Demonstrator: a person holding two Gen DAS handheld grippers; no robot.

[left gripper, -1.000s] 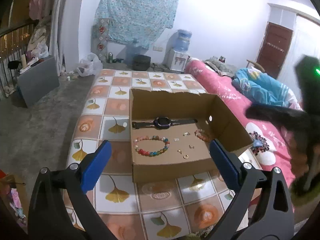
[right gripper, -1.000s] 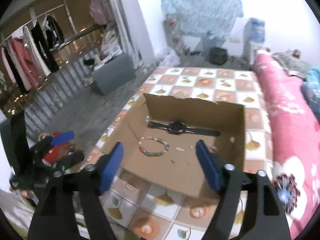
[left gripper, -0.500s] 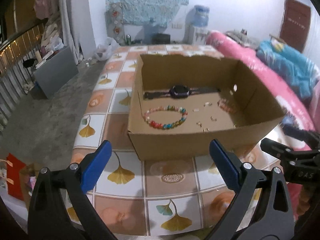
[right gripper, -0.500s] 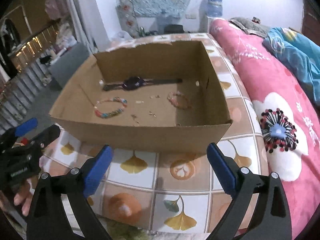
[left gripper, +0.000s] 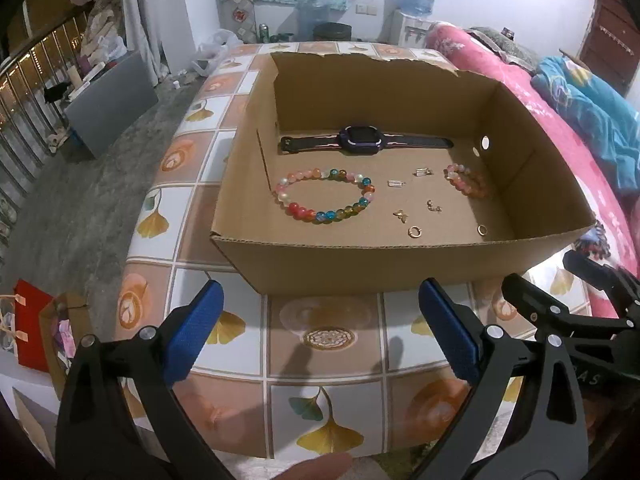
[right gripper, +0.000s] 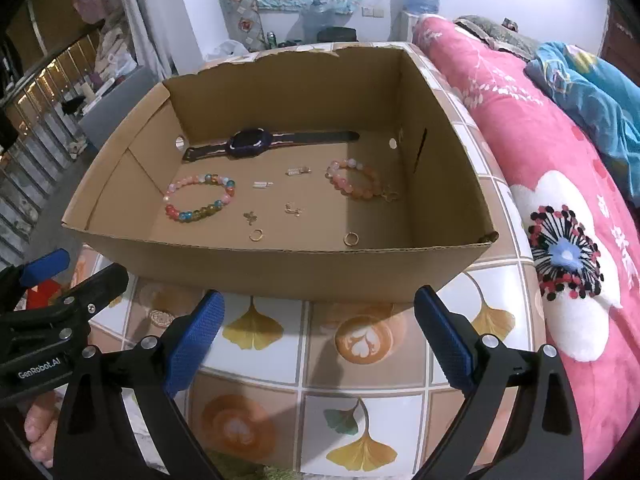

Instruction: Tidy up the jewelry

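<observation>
An open cardboard box (left gripper: 400, 264) sits on the tiled desk (left gripper: 328, 338), and all the jewelry in view lies on its floor, spread out rather than heaped, so each piece can be reached alone. Taking the box floor as a clock face in the left wrist view, the purple watch (left gripper: 362, 141) lies flat along 12 o'clock against the back wall, the multicoloured bead bracelet (left gripper: 325, 199) rests at 9 o'clock, and the pink bead bracelet (left gripper: 466, 180) lies at 3 o'clock close to the right wall. Small gold pieces, probably earrings and rings though too small to tell, scatter from the centre toward 5 o'clock, one gold ring (left gripper: 415, 232) near the front wall. The left claw (left gripper: 320, 332) and the right claw (right gripper: 318, 330) both hang over the desk short of the box's front wall, jaws spread wide and holding nothing, side by side and facing the box.
</observation>
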